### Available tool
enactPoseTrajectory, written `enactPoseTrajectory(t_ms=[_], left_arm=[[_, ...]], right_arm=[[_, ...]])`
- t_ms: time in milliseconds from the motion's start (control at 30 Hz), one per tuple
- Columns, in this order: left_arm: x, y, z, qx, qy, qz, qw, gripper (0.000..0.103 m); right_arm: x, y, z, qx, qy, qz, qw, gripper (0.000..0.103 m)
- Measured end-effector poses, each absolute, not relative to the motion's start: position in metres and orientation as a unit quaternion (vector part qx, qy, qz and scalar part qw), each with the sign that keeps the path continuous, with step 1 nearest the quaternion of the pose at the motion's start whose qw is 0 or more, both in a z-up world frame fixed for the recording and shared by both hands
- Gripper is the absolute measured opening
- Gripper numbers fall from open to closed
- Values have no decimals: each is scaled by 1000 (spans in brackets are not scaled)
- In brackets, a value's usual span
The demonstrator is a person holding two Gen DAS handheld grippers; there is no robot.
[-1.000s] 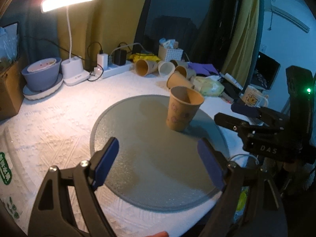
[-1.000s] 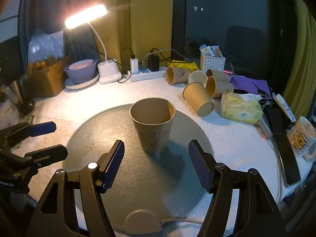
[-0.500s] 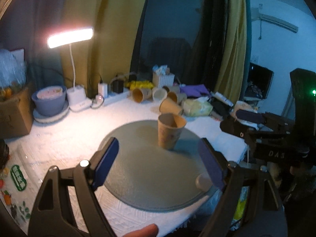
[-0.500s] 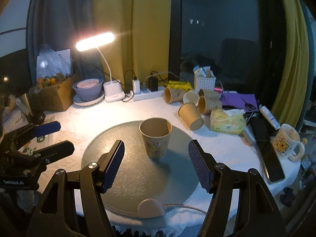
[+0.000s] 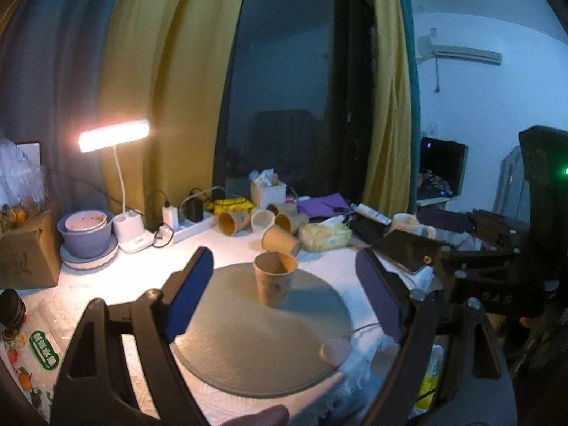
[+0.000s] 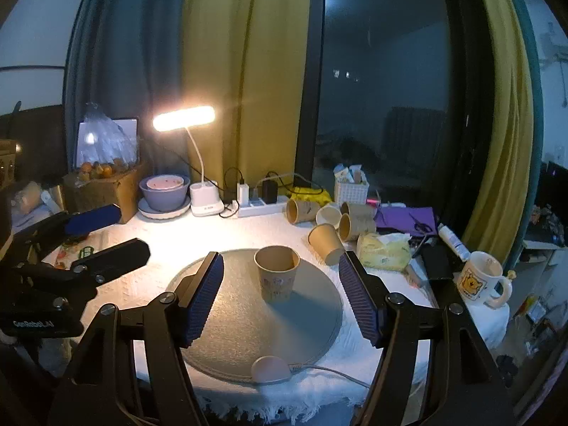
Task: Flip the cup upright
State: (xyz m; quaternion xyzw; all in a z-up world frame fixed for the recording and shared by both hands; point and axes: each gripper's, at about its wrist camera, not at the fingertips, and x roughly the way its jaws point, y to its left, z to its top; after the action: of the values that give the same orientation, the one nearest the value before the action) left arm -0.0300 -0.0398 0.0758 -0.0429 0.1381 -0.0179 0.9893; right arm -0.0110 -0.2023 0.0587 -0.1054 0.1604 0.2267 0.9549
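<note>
Paper cup [image 6: 277, 272] sits upright on the round mat [image 6: 230, 326]. Left claw [image 5: 284, 301] and right claw [image 6: 280, 298] both spread wide, gripping nothing. Looks empty inside, I think.

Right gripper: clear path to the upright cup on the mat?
Probably yes. The right gripper is open, with the paper cup standing alone on the round mat straight ahead between its fingers; nothing lies between them.
</note>
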Motion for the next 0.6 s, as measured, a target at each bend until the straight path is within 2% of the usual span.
enactPoseTrajectory(t_ms=[200, 600], left_arm=[[-47, -51, 84, -38, 110, -13, 993, 83], [-50, -55, 84, -37, 118, 7, 992, 83]], right_arm=[[-28, -205, 64, -101, 140, 225, 959, 71], [-31, -216, 58, -79, 151, 231, 958, 71]])
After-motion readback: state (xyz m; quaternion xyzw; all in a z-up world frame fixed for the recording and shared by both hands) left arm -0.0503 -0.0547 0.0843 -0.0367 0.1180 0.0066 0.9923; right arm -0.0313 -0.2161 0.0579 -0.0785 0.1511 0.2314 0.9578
